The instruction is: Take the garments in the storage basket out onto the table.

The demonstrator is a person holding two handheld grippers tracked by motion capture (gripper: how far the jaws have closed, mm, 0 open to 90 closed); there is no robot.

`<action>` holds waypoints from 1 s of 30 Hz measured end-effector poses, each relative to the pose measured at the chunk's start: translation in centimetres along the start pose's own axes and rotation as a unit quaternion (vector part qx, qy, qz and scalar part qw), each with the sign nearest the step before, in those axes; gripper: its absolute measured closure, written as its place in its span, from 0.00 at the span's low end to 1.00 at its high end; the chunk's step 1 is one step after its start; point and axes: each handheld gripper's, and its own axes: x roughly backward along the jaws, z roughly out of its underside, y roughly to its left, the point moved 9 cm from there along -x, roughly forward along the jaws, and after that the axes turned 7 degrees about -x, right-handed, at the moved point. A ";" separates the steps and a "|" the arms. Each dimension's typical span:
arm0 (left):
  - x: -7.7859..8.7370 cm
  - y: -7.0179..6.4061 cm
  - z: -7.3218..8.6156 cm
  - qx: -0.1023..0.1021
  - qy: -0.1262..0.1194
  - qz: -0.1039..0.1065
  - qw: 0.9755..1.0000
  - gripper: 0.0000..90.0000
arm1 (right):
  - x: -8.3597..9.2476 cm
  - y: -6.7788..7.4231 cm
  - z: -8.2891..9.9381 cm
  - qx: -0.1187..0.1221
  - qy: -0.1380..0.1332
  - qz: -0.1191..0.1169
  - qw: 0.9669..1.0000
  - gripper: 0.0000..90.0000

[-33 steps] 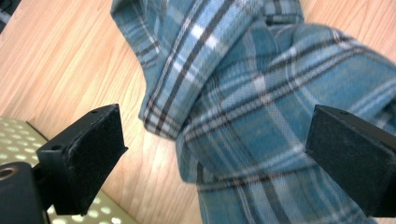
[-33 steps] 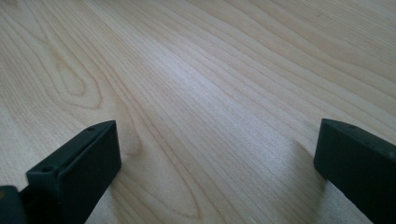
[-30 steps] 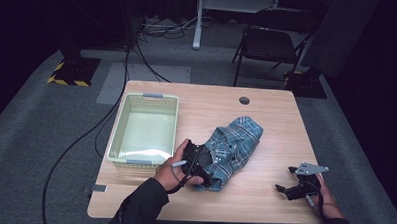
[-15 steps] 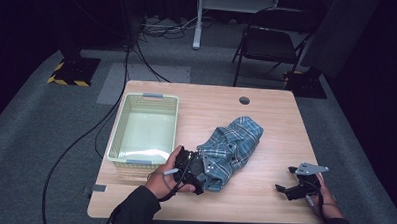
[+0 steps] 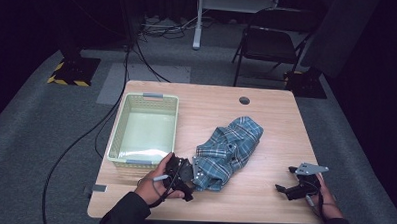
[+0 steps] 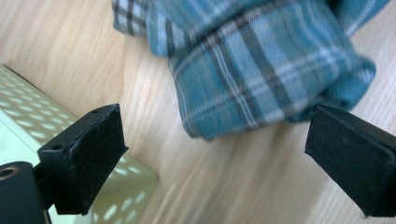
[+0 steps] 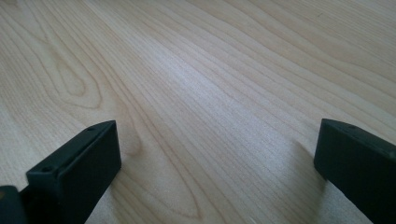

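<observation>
Near the front left edge of the surface [image 5: 266, 107], my left gripper [image 5: 184, 177] sits just right of the basket's near corner, its jaws spread wide. In the left gripper view the near fold of the plaid shirt [image 6: 261, 65] lies just beyond and between those jaws, not touched by either pad; the basket [image 6: 28, 126] wall shows at the left, close beside the left jaw.

On the high view the shirt [image 5: 230, 150] is a crumpled blue-checked heap in the middle of the surface, running from near my left gripper up toward the far right. The pale green basket [image 5: 123, 124] stands just left of it, close but apart, and holds nothing that I can see. A small dark round hole [image 5: 244, 100] sits in the surface near the far edge, well apart from everything.

My right gripper [image 5: 289, 187] rests by the near right corner, well apart from the shirt, jaws wide over bare wood.

Beyond the surface I see a dark chair [image 5: 271, 42] and cables [image 5: 111, 109] on the floor.

Compared with a second ago, my left gripper has drawn back toward the near edge, off the shirt; the right one is where it was.
</observation>
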 end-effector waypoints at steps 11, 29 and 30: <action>-0.2 -0.7 2.9 0.021 0.012 0.009 1.000 0.05 | 0.0 0.0 0.0 -0.001 0.000 0.001 1.000 0.01; -0.3 -0.6 7.1 0.082 0.010 0.002 0.997 0.06 | 0.0 0.0 0.0 -0.001 0.000 0.001 1.000 0.01; -0.4 -0.6 7.3 0.086 0.009 0.003 0.996 0.06 | 0.0 0.0 0.0 -0.001 0.000 0.001 1.000 0.01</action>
